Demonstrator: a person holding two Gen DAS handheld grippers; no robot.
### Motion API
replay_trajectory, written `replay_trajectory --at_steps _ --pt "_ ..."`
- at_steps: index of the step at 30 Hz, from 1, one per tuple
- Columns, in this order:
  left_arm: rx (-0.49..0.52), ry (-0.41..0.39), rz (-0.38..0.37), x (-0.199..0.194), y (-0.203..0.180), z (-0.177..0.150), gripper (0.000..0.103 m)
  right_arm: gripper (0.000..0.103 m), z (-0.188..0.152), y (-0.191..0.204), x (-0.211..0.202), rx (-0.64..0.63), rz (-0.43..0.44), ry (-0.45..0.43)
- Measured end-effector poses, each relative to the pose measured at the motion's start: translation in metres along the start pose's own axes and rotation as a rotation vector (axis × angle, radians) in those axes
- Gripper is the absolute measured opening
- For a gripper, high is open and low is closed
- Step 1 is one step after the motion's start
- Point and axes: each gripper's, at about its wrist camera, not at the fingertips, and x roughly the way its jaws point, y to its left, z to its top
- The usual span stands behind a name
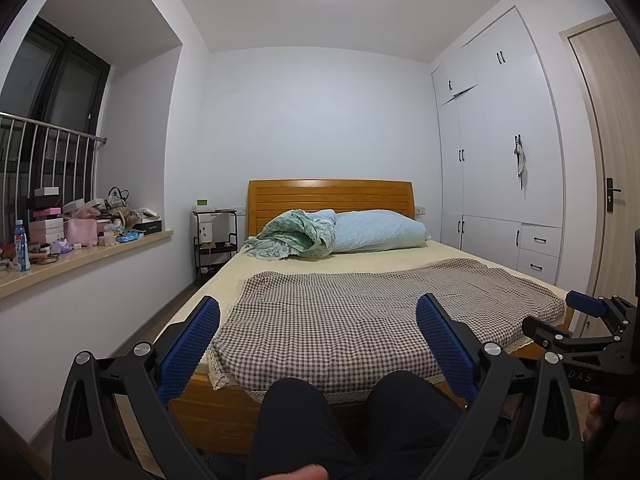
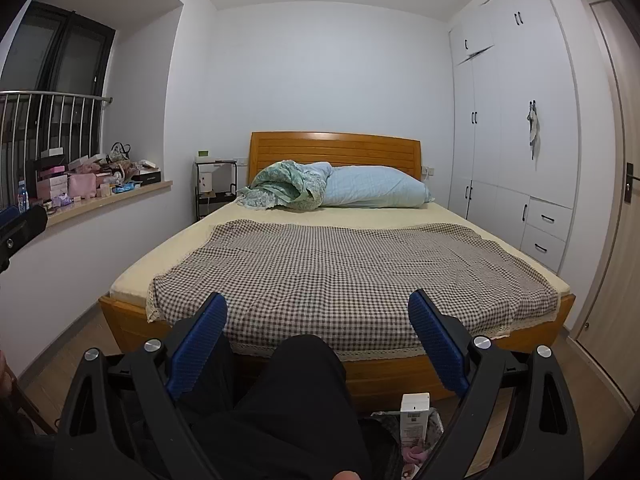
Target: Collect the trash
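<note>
Both hand-held grippers hang wide open and empty over our dark-trousered knees, facing the bed (image 1: 360, 320). Starting at the left, our left hand-held gripper (image 1: 318, 318) looks past the cluttered windowsill (image 1: 92, 254); whether anything there is trash, we cannot tell. Moving right, our right hand-held gripper (image 2: 318, 314) has the likeliest target low and near: a white carton (image 2: 414, 414) standing upright on crumpled pink and grey wrappers (image 2: 424, 440) on the floor, just right of our knee, below the right finger. We judge the right hand nearer.
</note>
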Motion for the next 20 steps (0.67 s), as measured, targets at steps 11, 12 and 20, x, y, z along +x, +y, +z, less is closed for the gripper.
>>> replay_trajectory --at_steps 11,12,20 --pt "0.022 -0.008 -0.008 -0.003 -0.002 -0.002 0.095 0.088 -0.001 -0.002 0.004 -0.004 -0.018 0.009" --pt "0.023 -0.008 -0.014 -0.002 -0.003 -0.003 0.095 0.088 0.000 -0.002 0.004 -0.003 -0.018 0.008" --pt "-0.019 0.012 0.013 0.051 0.014 0.004 0.095 0.088 0.012 -0.004 0.035 -0.024 -0.038 -0.049"
